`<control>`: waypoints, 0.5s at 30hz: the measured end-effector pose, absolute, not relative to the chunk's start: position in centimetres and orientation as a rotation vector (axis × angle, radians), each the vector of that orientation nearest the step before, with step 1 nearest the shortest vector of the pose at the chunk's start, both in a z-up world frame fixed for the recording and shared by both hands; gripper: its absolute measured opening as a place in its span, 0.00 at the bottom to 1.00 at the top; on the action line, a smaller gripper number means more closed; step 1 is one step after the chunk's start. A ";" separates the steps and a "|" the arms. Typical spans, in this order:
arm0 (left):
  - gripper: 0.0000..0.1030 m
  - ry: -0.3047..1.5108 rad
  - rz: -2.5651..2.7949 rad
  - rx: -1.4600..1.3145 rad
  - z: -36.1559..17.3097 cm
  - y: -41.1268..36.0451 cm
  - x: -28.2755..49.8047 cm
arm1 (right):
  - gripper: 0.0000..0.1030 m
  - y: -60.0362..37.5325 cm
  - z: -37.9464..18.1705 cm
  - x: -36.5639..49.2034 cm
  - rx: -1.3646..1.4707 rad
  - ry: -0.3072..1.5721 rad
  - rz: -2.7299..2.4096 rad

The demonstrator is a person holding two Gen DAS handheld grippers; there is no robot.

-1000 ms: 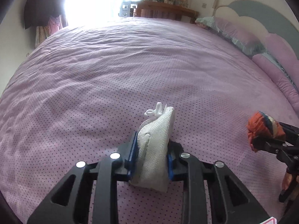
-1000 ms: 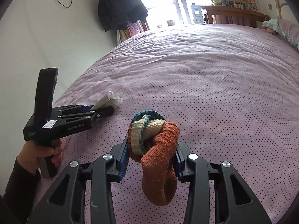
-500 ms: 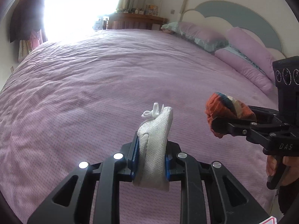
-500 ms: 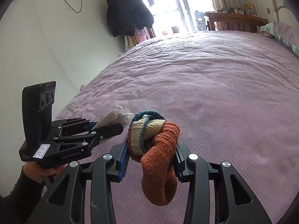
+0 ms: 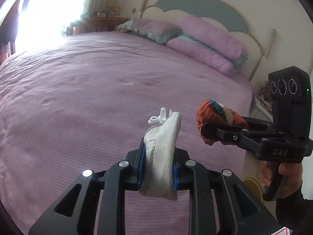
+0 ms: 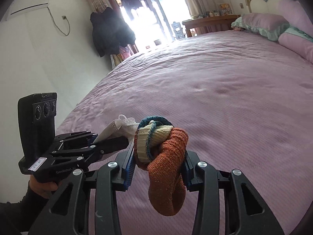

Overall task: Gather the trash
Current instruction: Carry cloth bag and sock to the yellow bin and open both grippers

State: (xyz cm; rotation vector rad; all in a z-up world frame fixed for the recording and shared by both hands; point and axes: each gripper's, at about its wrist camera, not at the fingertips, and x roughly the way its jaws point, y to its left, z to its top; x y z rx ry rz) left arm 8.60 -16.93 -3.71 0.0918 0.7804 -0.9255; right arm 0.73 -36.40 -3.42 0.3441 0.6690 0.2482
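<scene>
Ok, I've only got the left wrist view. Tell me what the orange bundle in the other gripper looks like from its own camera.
Observer: The knitted sock bundle is clamped in the right gripper, and an orange loop of it hangs below the pads.
Operator: Give me what's behind my left gripper, on the wall side.
Observer: A dark jacket hangs on the wall beside the bright doorway.
Operator: Now report anything higher on that wall.
Observer: A white air conditioner is mounted there, with a cable running down from it.
</scene>
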 end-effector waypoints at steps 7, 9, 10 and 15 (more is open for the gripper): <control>0.22 0.846 -1.134 0.136 -6.3 -24.8 0.4 | 0.38 -41.1 -4.5 -9.5 0.399 0.633 0.090; 0.22 0.867 -1.185 0.144 -6.8 -26.7 -1.5 | 0.38 -42.5 -4.7 -12.3 0.422 0.617 0.042; 0.22 0.869 -1.200 0.152 -7.1 -27.5 -2.3 | 0.38 -43.1 -4.8 -13.3 0.425 0.615 0.022; 0.22 0.912 -1.305 0.224 -8.7 -31.9 -7.2 | 0.38 -45.7 -5.9 -19.2 0.461 0.603 -0.094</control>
